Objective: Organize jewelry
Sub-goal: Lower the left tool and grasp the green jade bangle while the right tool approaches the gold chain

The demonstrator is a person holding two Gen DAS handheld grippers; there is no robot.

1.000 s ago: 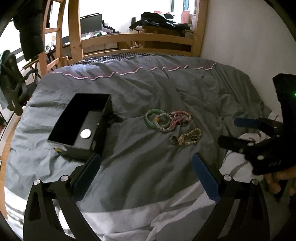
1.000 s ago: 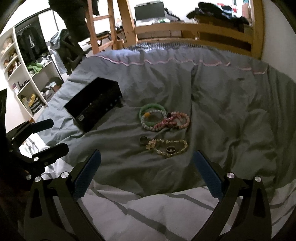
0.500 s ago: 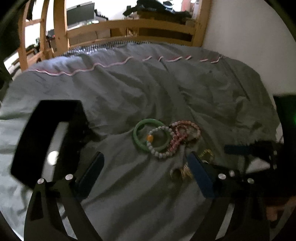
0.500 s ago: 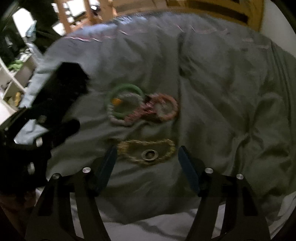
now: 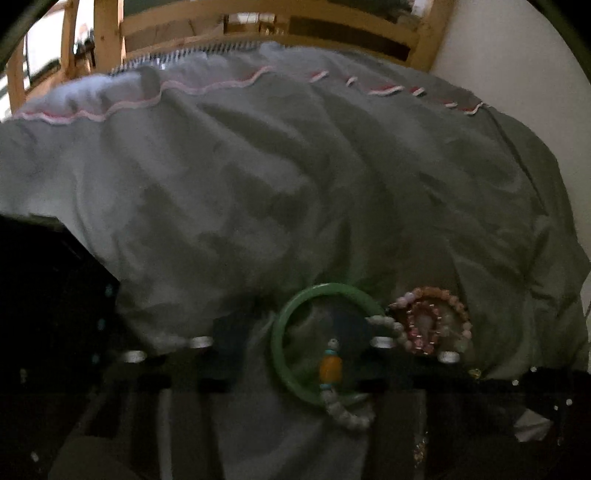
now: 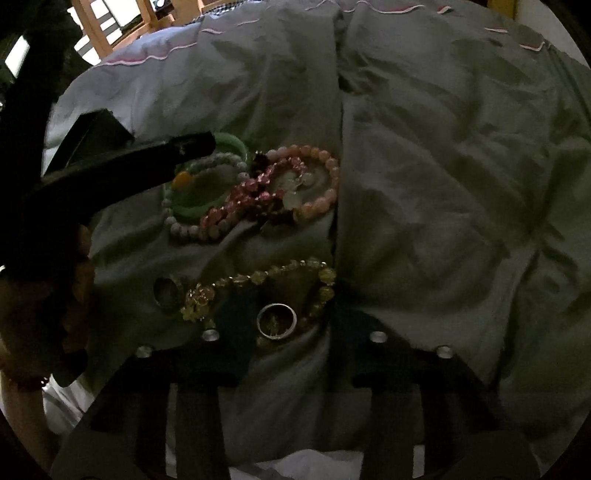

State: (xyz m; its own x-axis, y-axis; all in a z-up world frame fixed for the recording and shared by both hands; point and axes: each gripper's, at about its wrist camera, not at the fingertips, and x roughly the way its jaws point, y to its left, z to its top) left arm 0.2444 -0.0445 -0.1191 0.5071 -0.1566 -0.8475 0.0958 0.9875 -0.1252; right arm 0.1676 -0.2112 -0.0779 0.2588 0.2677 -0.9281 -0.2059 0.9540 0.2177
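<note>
On the grey duvet lies a green bangle [image 5: 291,373], overlapped by a white bead bracelet [image 5: 341,406] with an orange bead. Pink bead bracelets [image 5: 432,321] lie just right of it. My left gripper [image 5: 290,334] is low over the bangle, its jaws closing astride the bangle's left rim, with a gap still showing. In the right wrist view, a silver ring [image 6: 277,321] rests inside a yellow bead bracelet [image 6: 258,278]. My right gripper [image 6: 286,321] hovers over both, jaws closing around the ring and the bracelet's near side. Nothing is lifted.
A black open box [image 5: 48,295] stands left of the jewelry. A second ring [image 6: 166,291] lies left of the yellow bracelet. One of the left gripper's fingers [image 6: 177,151] crosses over the bangle [image 6: 192,210]. A wooden bed frame [image 5: 258,14] and a white wall [image 5: 517,74] bound the far side.
Both grippers have dropped close to the jewelry and their jaws have narrowed a lot. The left one moved right from near the box to the green bangle. The right one came down over the ring.
</note>
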